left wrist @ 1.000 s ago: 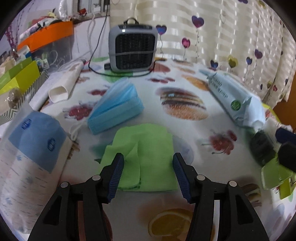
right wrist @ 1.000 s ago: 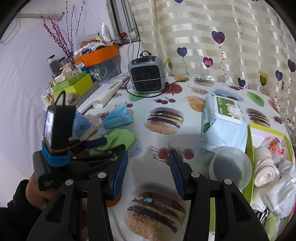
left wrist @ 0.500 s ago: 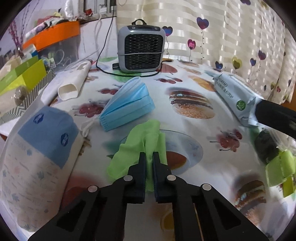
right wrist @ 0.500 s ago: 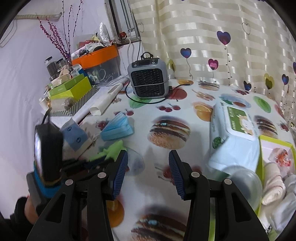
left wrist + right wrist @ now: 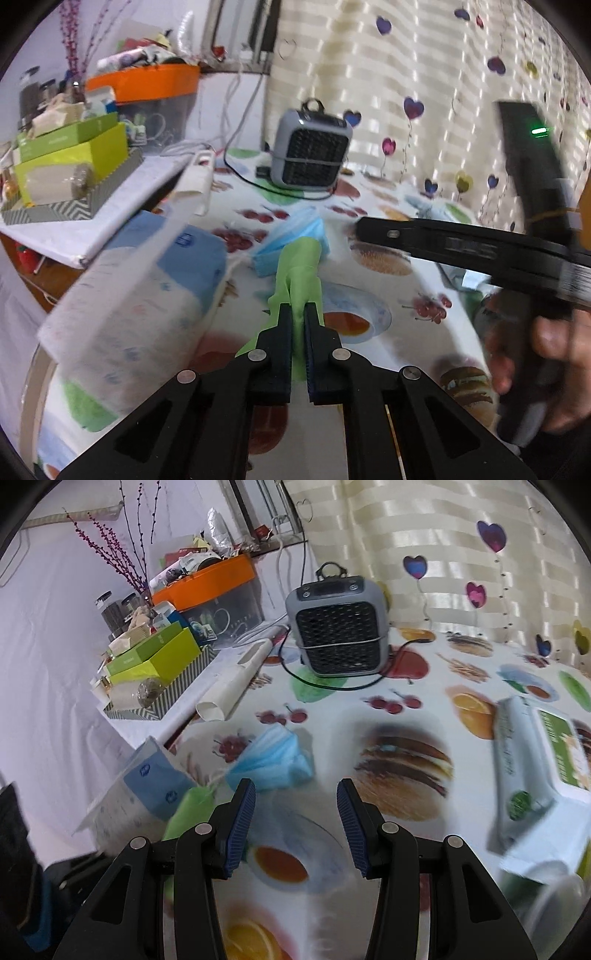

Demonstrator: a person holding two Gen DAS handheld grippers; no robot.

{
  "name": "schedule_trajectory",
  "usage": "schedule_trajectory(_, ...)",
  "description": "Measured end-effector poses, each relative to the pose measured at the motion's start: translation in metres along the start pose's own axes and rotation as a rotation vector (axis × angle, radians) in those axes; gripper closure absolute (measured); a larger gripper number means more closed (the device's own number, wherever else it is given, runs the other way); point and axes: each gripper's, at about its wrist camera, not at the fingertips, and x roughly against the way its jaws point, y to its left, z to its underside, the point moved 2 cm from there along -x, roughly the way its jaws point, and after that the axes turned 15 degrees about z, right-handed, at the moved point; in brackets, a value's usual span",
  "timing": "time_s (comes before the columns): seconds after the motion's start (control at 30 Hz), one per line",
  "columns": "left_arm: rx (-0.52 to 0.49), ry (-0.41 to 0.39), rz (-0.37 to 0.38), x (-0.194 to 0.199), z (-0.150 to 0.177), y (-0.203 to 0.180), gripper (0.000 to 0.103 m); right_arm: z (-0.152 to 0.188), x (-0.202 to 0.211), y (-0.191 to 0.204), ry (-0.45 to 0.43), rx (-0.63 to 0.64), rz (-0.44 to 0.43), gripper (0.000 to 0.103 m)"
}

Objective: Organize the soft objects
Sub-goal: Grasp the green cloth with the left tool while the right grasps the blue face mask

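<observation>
L wrist: left gripper (image 5: 298, 314) pinches the green cloth (image 5: 298, 266), bunched and hanging over the table (image 5: 424, 332) just in front of the masks (image 5: 295, 236), prob. so it can be carried off. A sec ago it lay flat betw. wide jaws. R wrist: right gripper (image 5: 295, 823) spread, empty, now nearer the masks (image 5: 269, 764); cloth (image 5: 192, 805) at its left.

Green cloth (image 5: 299, 273) soft, matt; tablecloth (image 5: 424, 709) glossy plastic.
</observation>
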Motion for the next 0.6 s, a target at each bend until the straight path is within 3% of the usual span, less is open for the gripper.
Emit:
schedule_trajectory(0.3,0.036,-0.046,0.008,0.027,0.003,0.016,0.097,-0.021,-0.050,0.021,0.041,-0.043,-0.043,0.056)
schedule_trajectory(0.5,0.042,-0.051,0.007,0.031,0.004,0.021,0.097,-0.018,-0.089,0.022,0.137,-0.052,0.018,0.056)
schedule_trajectory(0.6,0.041,-0.058,0.011,0.032,0.003,0.021,0.097,-0.013,-0.086,0.022,0.141,-0.035,0.030,0.056)
